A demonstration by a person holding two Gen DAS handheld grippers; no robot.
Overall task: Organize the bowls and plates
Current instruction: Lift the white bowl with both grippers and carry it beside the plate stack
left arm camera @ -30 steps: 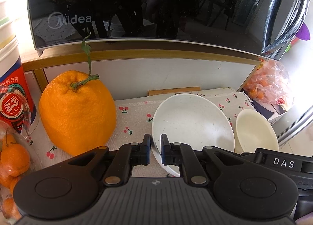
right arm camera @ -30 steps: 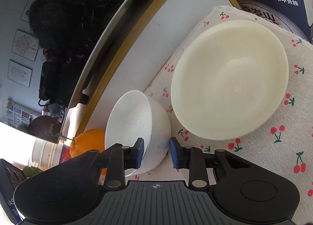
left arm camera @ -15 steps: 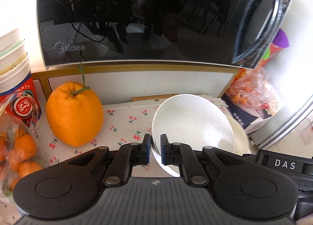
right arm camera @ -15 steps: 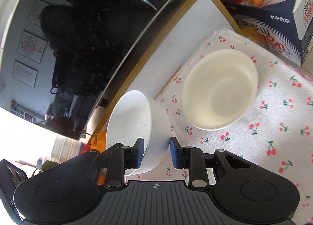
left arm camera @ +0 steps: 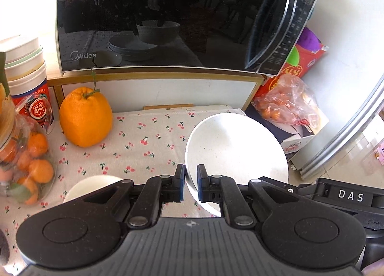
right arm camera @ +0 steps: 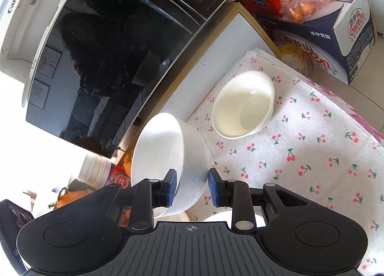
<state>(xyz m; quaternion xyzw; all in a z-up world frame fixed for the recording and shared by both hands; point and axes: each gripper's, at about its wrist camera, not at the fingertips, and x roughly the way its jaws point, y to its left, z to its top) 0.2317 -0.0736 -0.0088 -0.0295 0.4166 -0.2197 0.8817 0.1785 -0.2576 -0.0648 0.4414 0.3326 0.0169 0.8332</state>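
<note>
Bowl [left arm camera: 236,151], Midea microwave [left arm camera: 168,19], Canon printer [right arm camera: 21,5]

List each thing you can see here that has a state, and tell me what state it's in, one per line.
left gripper: shut on the white bowl's rim
right gripper: shut on the white bowl's wall
white bowl: held by both grippers, empty
cream bowl: on the cherry cloth, upright, empty
microwave: door closed
plastic bag of oranges: lying on a box
</note>
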